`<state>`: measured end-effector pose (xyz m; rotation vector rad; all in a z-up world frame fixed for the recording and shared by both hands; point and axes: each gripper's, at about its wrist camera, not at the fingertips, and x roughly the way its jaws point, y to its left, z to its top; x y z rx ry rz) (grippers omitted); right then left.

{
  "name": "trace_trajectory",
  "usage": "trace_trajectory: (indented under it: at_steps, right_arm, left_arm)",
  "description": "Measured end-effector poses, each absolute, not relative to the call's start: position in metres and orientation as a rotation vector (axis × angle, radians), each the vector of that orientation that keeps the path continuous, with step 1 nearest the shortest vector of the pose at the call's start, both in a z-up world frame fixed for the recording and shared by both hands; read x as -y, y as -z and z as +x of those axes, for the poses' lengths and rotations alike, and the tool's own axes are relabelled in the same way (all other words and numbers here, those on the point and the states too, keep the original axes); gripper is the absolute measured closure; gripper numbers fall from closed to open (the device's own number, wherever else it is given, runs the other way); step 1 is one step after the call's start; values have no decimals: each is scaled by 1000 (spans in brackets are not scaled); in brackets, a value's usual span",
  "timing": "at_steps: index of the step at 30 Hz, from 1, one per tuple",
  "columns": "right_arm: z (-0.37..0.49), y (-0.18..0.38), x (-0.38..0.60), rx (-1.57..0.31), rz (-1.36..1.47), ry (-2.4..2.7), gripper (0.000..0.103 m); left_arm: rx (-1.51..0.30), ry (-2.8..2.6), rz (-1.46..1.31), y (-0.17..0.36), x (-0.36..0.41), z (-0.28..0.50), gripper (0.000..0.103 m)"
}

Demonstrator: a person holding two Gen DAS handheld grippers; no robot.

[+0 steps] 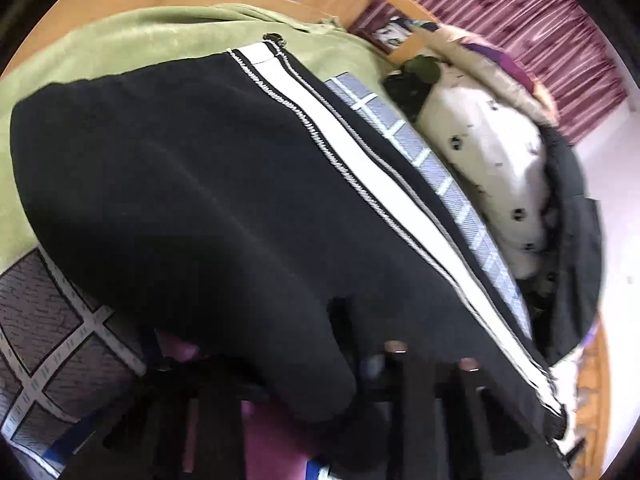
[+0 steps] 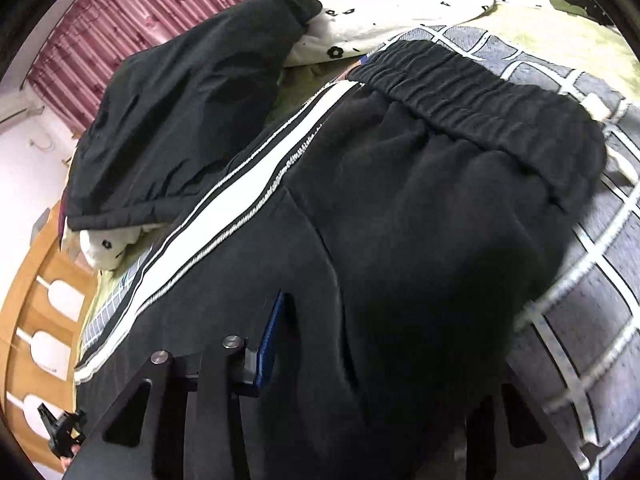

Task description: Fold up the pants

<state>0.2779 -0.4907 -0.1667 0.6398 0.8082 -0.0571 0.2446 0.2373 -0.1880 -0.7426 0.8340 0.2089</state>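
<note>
The black pants (image 1: 192, 184) with a white side stripe (image 1: 352, 160) lie on the bed, filling the left wrist view. In the right wrist view the pants (image 2: 420, 240) show their elastic waistband (image 2: 472, 108) and the stripe (image 2: 224, 208). My left gripper (image 1: 348, 360) is at the bottom of its view, with black cloth draped over and between its fingers; it looks shut on the pants. My right gripper (image 2: 360, 360) sits low against the pants. One blue-padded finger (image 2: 270, 344) shows at the left; the other is hidden by cloth bunched between them.
A grey checked sheet (image 2: 592, 272) and a green blanket (image 1: 120, 48) cover the bed. A black jacket (image 2: 180, 120) and a white flowered quilt (image 1: 480, 160) lie beside the pants. A wooden bed rail (image 2: 36, 304) and a pink curtain (image 1: 540, 20) stand behind.
</note>
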Motion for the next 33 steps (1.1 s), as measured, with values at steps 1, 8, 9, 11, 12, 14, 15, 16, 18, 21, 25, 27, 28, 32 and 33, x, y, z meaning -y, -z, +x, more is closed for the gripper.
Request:
trace_trajectory:
  at_steps: [1, 8, 9, 11, 12, 14, 15, 16, 18, 21, 25, 27, 28, 32, 33]
  right_arm:
    - [283, 164, 489, -826, 626, 74, 69]
    - [249, 89, 506, -724, 646, -10, 89]
    - [239, 77, 507, -720, 622, -5, 89]
    - [215, 62, 514, -734, 563, 6, 89]
    - [203, 59, 519, -739, 558, 2, 89]
    - [174, 57, 533, -761, 560, -13, 89]
    - [154, 59, 543, -766, 564, -23, 89]
    - [138, 62, 547, -773, 556, -30, 89]
    - [100, 72, 554, -798, 504, -37, 88]
    - [55, 109, 557, -866, 459, -31, 84]
    - [22, 152, 567, -880, 528, 0, 73]
    - [1, 146, 573, -818, 571, 14, 49]
    - [-7, 142, 578, -788, 579, 42, 42]
    - [-11, 136, 606, -687, 669, 111, 26]
    - [-3, 140, 614, -700, 702, 121, 26]
  left_arm:
    - [-852, -222, -724, 184, -235, 248, 92]
    - [-775, -99, -534, 87, -209, 200, 93]
    - [-778, -88, -508, 80, -203, 187, 92]
    - [-815, -60, -460, 76, -194, 160, 92]
    - [-836, -42, -445, 79, -190, 145, 92]
    - [-861, -9, -423, 89, -182, 113, 92]
    - [-868, -2, -415, 94, -178, 101, 92]
    - [-875, 5, -410, 102, -176, 86, 92]
    - [-890, 6, -391, 120, -169, 56, 91]
    - [-907, -43, -364, 149, -158, 41, 86]
    - [-891, -81, -485, 163, -175, 24, 66]
    - [-882, -81, -511, 160, -180, 14, 44]
    - [-868, -82, -508, 159, -180, 8, 35]
    - [-837, -129, -492, 159, -183, -14, 31]
    - [-829, -135, -514, 160, -185, -18, 31]
